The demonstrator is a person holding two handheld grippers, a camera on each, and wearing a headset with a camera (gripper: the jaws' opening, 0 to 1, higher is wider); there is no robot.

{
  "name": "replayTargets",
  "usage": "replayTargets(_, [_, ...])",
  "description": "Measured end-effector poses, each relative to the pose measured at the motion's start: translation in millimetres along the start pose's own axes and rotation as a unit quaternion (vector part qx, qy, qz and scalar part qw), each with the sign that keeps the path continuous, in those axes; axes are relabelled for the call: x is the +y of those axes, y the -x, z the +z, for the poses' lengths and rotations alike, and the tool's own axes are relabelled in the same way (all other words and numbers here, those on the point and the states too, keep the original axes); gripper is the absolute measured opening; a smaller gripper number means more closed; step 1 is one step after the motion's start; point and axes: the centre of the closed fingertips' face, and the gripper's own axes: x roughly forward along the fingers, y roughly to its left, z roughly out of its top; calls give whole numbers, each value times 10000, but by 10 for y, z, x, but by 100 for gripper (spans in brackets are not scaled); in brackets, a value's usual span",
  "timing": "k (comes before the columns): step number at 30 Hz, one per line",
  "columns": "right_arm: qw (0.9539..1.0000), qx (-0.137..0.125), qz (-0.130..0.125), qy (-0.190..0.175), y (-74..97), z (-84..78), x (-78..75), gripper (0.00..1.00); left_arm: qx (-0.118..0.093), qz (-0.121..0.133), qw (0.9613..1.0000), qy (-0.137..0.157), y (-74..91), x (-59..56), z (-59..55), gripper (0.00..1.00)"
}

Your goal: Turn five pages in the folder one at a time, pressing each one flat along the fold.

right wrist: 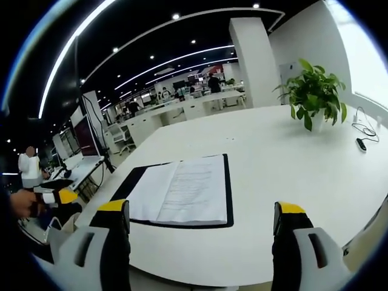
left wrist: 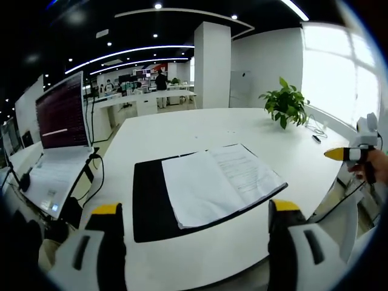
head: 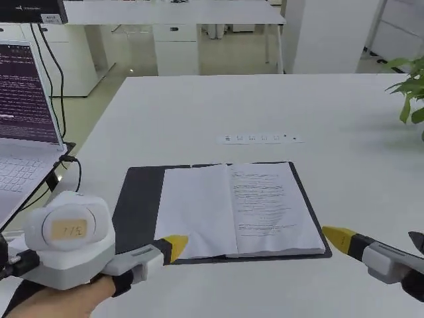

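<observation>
The folder [head: 139, 205] lies open on the white tabletop [head: 232, 106], its black cover flat. A blank page [head: 195, 209] sits left of the fold and a printed page [head: 268, 205] right of it. The left gripper [head: 173, 246] is at the folder's near edge, below the blank page, and I cannot tell whether it touches. Its jaws stand wide apart in the left gripper view. The right gripper [head: 339, 237] is just off the folder's near right corner, clear of it, jaws likewise wide apart and holding nothing. A laptop [head: 23, 99] stands left of the folder, a power strip [head: 260, 138] lies beyond it, and a plant [head: 411, 89] is far off to the right.
</observation>
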Motion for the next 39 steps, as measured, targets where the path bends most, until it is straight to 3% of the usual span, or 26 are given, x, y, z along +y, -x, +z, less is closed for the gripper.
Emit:
replayTargets(7, [10000, 0, 21, -48, -17, -33, 4, 98, 95, -287, 9995, -117, -296, -259, 16, 99])
replayTargets(10, [10000, 4, 29, -78, -8, -54, 12, 97, 157, -434, 9986, -243, -465, -412, 38, 91])
replayTargets(13, [9999, 3, 2, -134, 11, -80, 4, 97, 93, -642, 9975, -276, -606, -587, 96, 94])
replayTargets(19, [9996, -11, -76, -260, 40, -127, -43, 97, 220, -862, 9939, -654, -891, -867, 93, 84])
replayTargets(31, [9989, -86, -178, -429, 56, -151, -81, 94, 400, -1277, 9856, -1034, -1435, -1366, -26, 71])
replayTargets(34, [9987, -119, -176, -460, 54, -154, -76, 93, 353, -1386, 9842, -1047, -1547, -1514, -41, 71])
replayTargets(39, [9987, -83, -179, -462, 43, -191, -84, 93, 458, -1511, 9819, -1044, -1724, -1733, -144, 67])
